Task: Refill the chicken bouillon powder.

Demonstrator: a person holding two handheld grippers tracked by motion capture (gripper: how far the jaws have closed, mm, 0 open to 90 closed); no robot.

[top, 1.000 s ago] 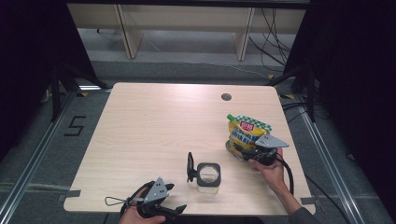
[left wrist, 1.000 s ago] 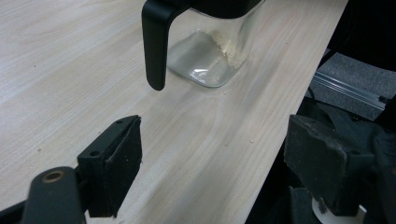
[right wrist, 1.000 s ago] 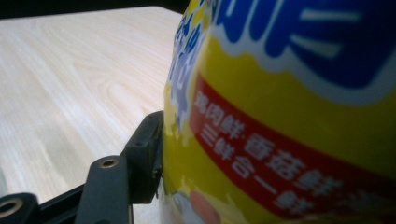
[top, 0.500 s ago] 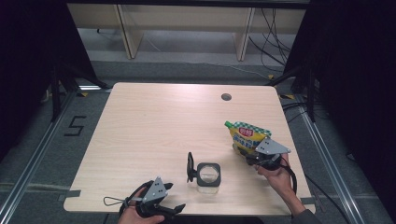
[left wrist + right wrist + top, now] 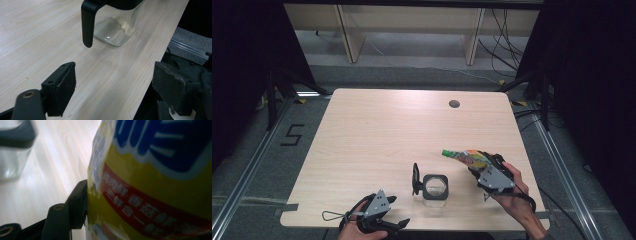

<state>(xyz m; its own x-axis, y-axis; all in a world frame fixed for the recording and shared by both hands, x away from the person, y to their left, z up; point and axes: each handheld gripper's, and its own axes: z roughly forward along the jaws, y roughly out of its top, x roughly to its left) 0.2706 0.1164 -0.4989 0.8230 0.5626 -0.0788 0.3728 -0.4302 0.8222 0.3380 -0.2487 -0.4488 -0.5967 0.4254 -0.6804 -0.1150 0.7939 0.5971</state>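
Table: yellow bag hides right gripper far jaw.

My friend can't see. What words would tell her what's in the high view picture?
A person's right tool holds a yellow packet tipped toward a glass jug with a black handle, on a wooden table. The left tool rests open at the table's near edge.

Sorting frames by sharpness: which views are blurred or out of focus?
Right gripper view: the bag sits too close and reads soft, the jar is smeared. Left gripper view: jar and table fairly sharp. High view: even light, sharp, dark surroundings.
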